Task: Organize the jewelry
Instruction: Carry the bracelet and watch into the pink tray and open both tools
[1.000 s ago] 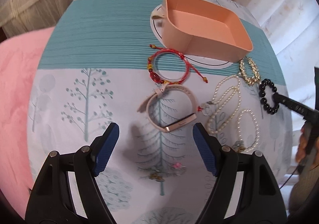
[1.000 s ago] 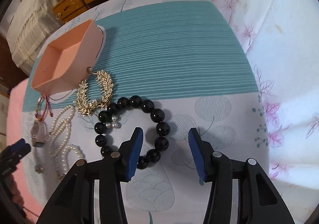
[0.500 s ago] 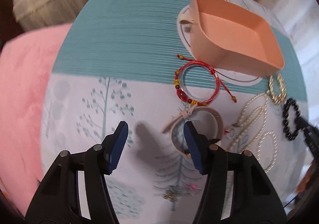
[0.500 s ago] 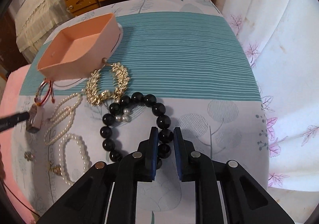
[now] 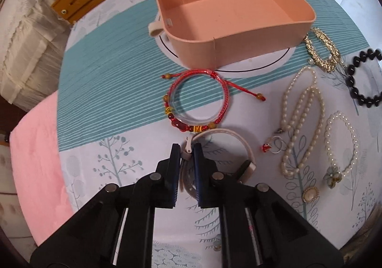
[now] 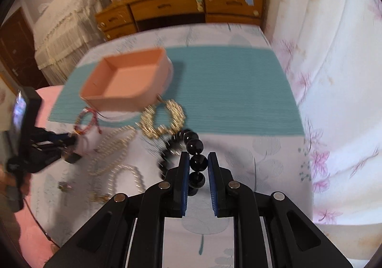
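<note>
Left gripper [image 5: 185, 152], seen through its own wrist camera, has gone from wide apart a second ago to pinched on the strap end of the band [image 5: 223, 151], a beige wrist band with a dark module. Its blue pads hold the strap tip between them, with the rest of the loop lying on the cloth [image 5: 95, 163] to the right of the jaws. Beyond it lie the red bracelet [image 5: 199, 98], untouched, and the box [image 5: 229, 17], which holds nothing yet. To the right are the pearls [image 5: 300, 120], a ring [image 5: 274, 146], a gold chain [image 5: 322, 53] and, at the frame edge, black beads [image 5: 363, 81]. With the band gripped, the lift toward the box looks like the next step on this side.

Right gripper [image 6: 198, 163], in its own view, has also shut since a second ago and now clamps one bead of the black beads [image 6: 191, 146]. The strand trails from the jaws toward the gold chain [image 6: 162, 120], and the blur plus the wider view of the room suggest that the gripper has risen and the beads are coming off the cloth [image 6: 262, 160]. The box [image 6: 129, 81] sits up and to the left, well apart from the beads, open and unobstructed. The left gripper [image 6: 71, 141] shows at the left edge, down at the band.
</note>
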